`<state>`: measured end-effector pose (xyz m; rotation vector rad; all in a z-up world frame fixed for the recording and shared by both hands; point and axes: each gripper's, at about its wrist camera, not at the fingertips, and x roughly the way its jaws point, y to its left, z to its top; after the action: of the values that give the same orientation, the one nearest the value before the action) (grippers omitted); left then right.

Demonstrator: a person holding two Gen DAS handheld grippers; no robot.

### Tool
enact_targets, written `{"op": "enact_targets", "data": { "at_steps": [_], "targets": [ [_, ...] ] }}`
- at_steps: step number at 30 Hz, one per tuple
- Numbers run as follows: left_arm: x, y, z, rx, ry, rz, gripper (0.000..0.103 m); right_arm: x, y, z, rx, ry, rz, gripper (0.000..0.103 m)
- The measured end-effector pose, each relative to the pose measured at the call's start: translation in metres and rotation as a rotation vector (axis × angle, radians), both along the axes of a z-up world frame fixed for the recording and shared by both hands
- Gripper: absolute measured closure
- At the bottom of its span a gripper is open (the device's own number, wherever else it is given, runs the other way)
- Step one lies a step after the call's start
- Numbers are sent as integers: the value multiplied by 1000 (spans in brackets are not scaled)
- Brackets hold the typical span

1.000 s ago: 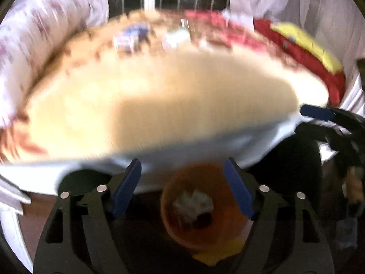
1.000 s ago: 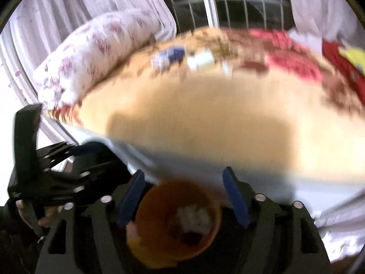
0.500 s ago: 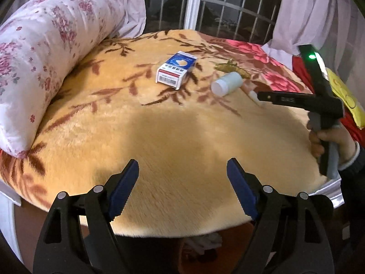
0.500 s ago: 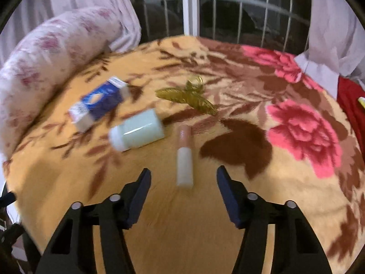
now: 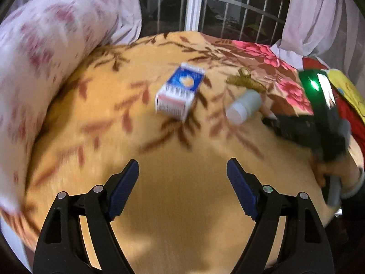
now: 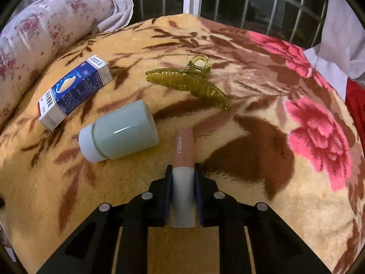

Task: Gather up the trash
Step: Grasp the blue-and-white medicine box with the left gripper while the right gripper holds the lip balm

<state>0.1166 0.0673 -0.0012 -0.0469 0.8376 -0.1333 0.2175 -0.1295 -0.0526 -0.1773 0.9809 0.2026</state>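
Note:
My right gripper (image 6: 183,171) is shut on the white end of a pink and white tube (image 6: 184,153) that lies on the floral blanket (image 6: 262,182). Just left of it lies a pale green bottle (image 6: 118,133) on its side, and further left a blue and white carton (image 6: 73,91). An olive hair claw clip (image 6: 189,83) lies beyond the tube. My left gripper (image 5: 182,178) is open and empty above the blanket's near part, with the carton (image 5: 180,92) and the bottle (image 5: 243,107) ahead of it. The right gripper's body (image 5: 303,123) shows at the right.
A long floral pillow (image 6: 45,27) lies along the bed's left side. A barred window (image 6: 251,2) and white curtains (image 6: 342,22) stand behind the bed. Red and yellow cloth (image 5: 346,96) lies at the right edge.
Both grippers rose from an orange bin below the bed edge to the blanket. My right gripper moved onto the tube and closed on it. My left gripper moved forward a little.

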Motion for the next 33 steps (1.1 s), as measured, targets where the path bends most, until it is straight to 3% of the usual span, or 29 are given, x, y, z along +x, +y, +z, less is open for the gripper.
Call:
{"op": "enact_targets", "data": {
  "at_steps": [8,11,13,16,18,24,29,33],
  "targets": [
    [97,-23,0,91,-5,-96,25,1,-3,0,22,4,-4,85],
    [135,-22,-14,116,19,-85,25,3,-7,-1,57,13,-8,85],
    [155,-17,-24,91,52,-71,25,4,-8,-2,66,16,-10,85],
    [171,-10,-42,63,111,-48,38,4,-7,-2,62,13,-10,85],
    [166,-13,-38,79,82,-50,53,4,-7,-2,64,12,-11,85],
    [145,-21,-32,148,37,-8,53,5,-6,-2,61,14,-13,85],
    [116,-28,-18,136,36,13,53,4,-8,0,60,8,-17,85],
    [78,-33,0,103,19,26,53,-7,-24,16,106,-27,-86,85]
  ]
}}
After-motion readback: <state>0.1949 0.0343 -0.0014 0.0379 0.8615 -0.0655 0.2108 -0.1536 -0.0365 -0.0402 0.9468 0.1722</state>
